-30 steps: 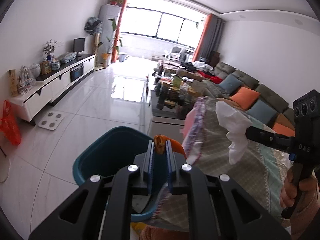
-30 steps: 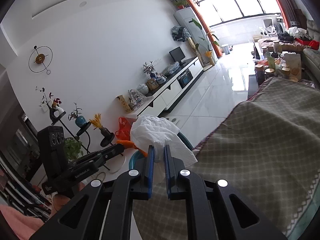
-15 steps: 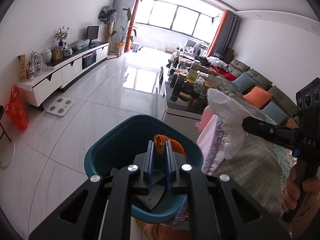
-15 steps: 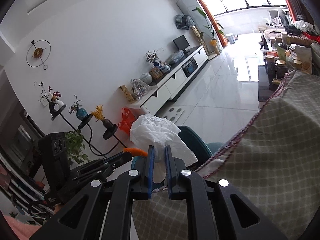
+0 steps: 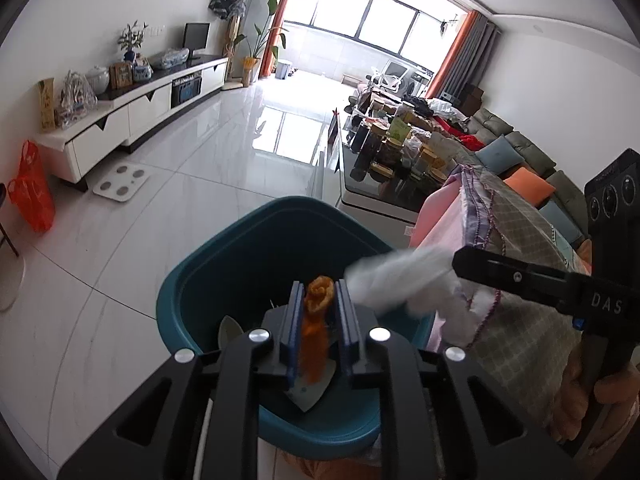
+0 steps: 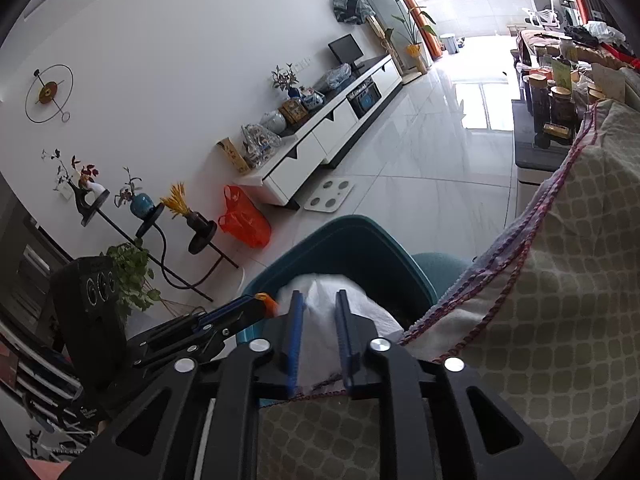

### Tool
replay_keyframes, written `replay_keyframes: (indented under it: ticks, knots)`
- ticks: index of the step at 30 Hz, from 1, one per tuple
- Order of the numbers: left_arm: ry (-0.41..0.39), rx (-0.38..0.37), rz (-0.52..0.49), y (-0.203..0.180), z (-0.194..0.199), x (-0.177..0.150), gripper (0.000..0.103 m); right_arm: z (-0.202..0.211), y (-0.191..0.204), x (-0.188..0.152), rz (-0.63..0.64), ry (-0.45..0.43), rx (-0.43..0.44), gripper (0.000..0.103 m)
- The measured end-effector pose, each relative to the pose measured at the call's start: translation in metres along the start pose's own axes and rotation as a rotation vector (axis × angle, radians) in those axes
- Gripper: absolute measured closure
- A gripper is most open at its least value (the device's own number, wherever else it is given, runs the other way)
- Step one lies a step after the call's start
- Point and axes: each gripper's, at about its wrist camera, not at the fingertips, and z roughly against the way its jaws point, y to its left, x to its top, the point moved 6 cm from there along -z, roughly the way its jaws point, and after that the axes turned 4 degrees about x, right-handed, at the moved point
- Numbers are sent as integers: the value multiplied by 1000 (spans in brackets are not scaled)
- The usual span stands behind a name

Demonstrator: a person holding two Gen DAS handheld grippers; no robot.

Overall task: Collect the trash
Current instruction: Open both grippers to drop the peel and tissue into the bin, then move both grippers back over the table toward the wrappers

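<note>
The orange peel [image 5: 318, 312] sits between the left tongs [image 5: 318, 300], which are opening above the teal bin [image 5: 208, 280]. The white tissue [image 6: 320, 320] lies between the opening right tongs [image 6: 319, 312], marked "DAS", also over the bin.

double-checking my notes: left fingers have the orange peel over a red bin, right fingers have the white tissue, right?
Not quite: the bin is teal, not red, as the left wrist view shows. The rest holds: the orange peel sits between the left fingers above the bin as they open, and the white tissue is between the right fingers, also opening.
</note>
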Motion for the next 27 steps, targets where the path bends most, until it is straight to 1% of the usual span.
replay_keyframes:
  ticks: [1,4,9,12,14,15,16,18,19,21,23,24,27]
  knots:
    - [4,0,5,3,-2,0,81,0,0,-1,-1,0,-2,77]
    - [2,-3,10,5,-5,0,78,4,0,-1,-8,-11,-3,74]
    - [-34,-23,-2,-2,6,0,77,17,0,-2,-3,-31,-2,73]
    - [-73,-52,-31,-16,20,1,69,35,1,-3,15,-58,-1,73]
    - [-102,-83,-60,-31,31,1,66,48,3,-6,28,-79,3,73]
    - [-110,-98,-73,-39,34,1,65,59,4,-8,38,-96,-3,72]
    - [-121,-118,-93,-49,38,0,62,66,4,-11,47,-108,-8,68]
    - [-139,-156,-132,-71,46,-4,59,90,2,-17,64,-147,-29,65]
    - [-148,-189,-158,-85,51,-6,58,97,1,-19,68,-158,-38,65]
    - [-153,-249,-202,-111,56,-11,56,120,-3,-25,78,-192,-66,64]
    - [-153,-305,-242,-137,59,-17,55,149,-11,-34,72,-237,-111,62]
    - [-149,-335,-263,-152,61,-21,55,157,-13,-36,68,-251,-123,61]
    - [-129,-410,-321,-191,60,-32,55,197,-28,-53,39,-310,-197,60]
